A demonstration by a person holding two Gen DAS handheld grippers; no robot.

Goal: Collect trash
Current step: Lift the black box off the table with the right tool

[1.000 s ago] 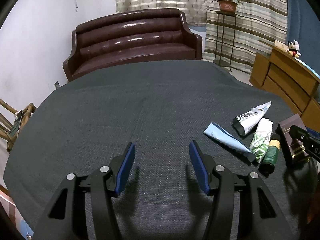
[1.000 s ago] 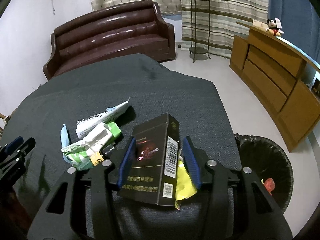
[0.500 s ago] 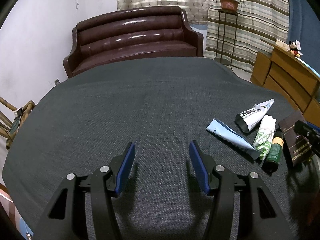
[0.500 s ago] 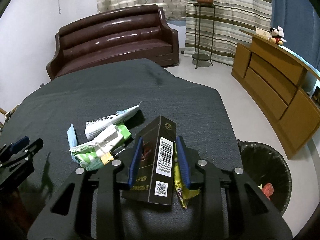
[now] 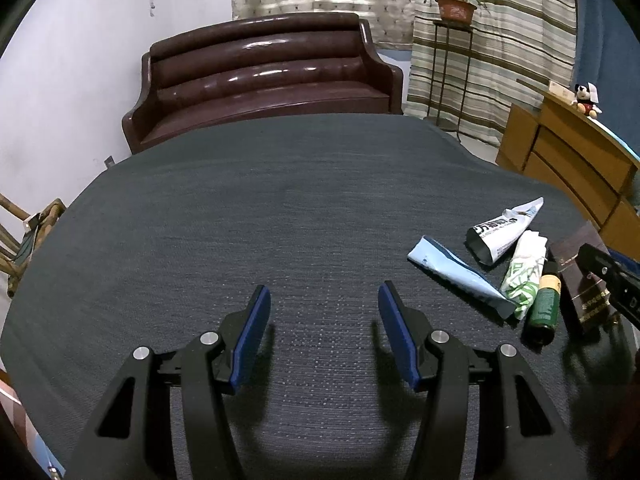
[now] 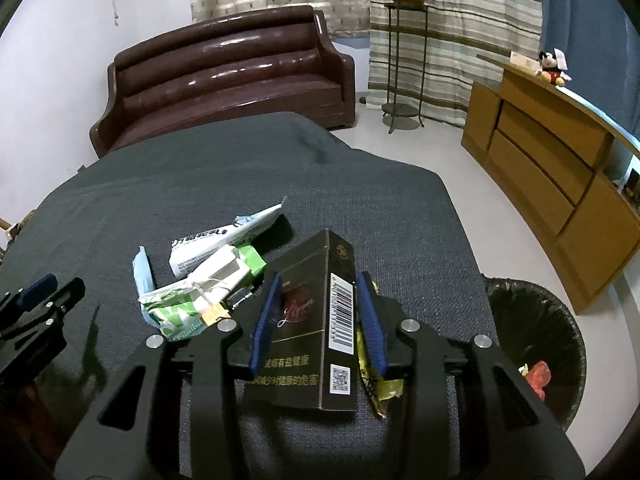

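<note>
We have the dark cigarette box (image 6: 308, 320) clamped between the blue pads of our right gripper (image 6: 318, 320), whose jaws have just been closing on it; the pads press on its two sides. The box stands tilted over the near right part of the table with the dark cloth (image 6: 240, 184), barcode side facing us. Just behind the right pad a yellow wrapper (image 6: 380, 388) pokes out below the box.

To the left of the box lies the rest of the trash in a loose heap: a green and white packet (image 6: 192, 300), a white tube-like wrapper with printed letters (image 6: 228, 240) and a pale blue wrapper (image 6: 141, 272). From the left wrist view a small green bottle (image 5: 544, 304) lies against this heap.

Our left gripper (image 5: 324, 336) hangs above bare cloth, jaws apart, nothing between them.

On the floor to the right of the table stands a bin with a black bag (image 6: 532, 320), something red inside. Beyond the table are a brown sofa (image 6: 224, 80) and a wooden cabinet (image 6: 560, 160).
</note>
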